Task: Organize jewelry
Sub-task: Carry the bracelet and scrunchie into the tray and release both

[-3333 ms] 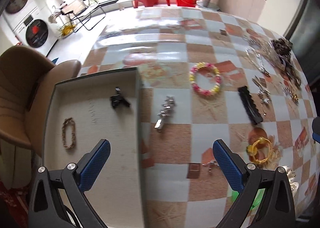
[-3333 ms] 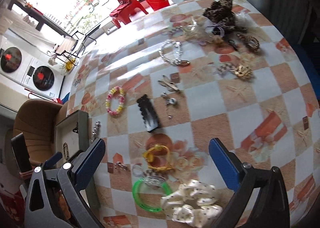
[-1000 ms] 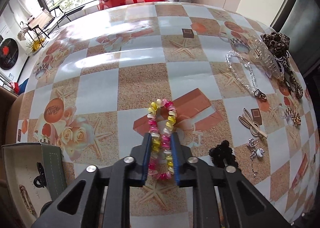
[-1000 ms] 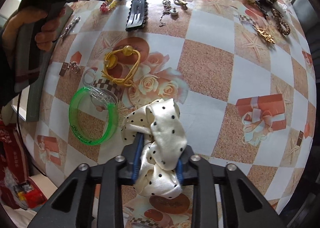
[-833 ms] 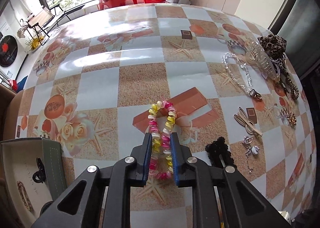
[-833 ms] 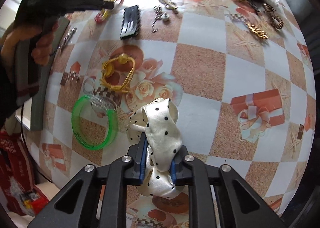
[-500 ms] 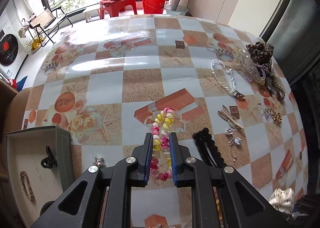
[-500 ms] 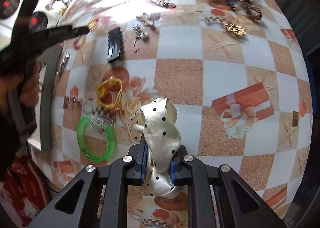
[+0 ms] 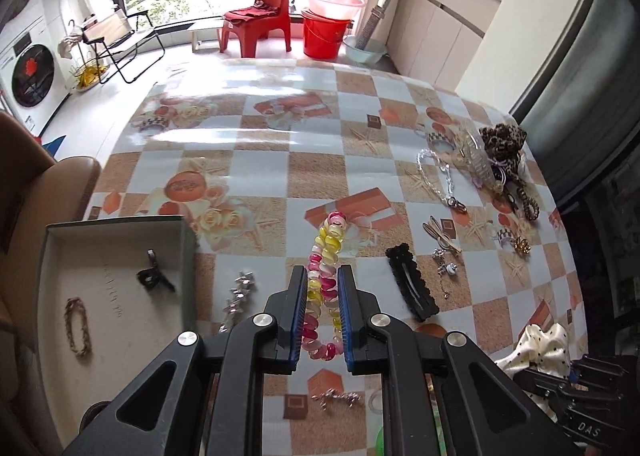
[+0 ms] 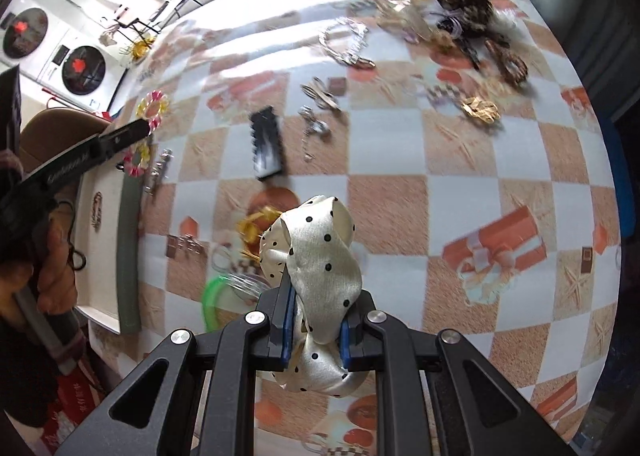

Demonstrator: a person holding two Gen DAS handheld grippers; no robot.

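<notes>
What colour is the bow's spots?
Black spots on the cream bow, clearest in the right wrist view.

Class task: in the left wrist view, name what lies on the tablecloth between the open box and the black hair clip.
A silver clip lies beside the box. Nearer the black hair clip, the left tool holds the pink-and-yellow coil bracelet above that stretch.

Glossy plastic coil bracelet, satiny dotted cloth scrunchie, shiny vinyl tablecloth, matt card box, translucent green bangle.
</notes>
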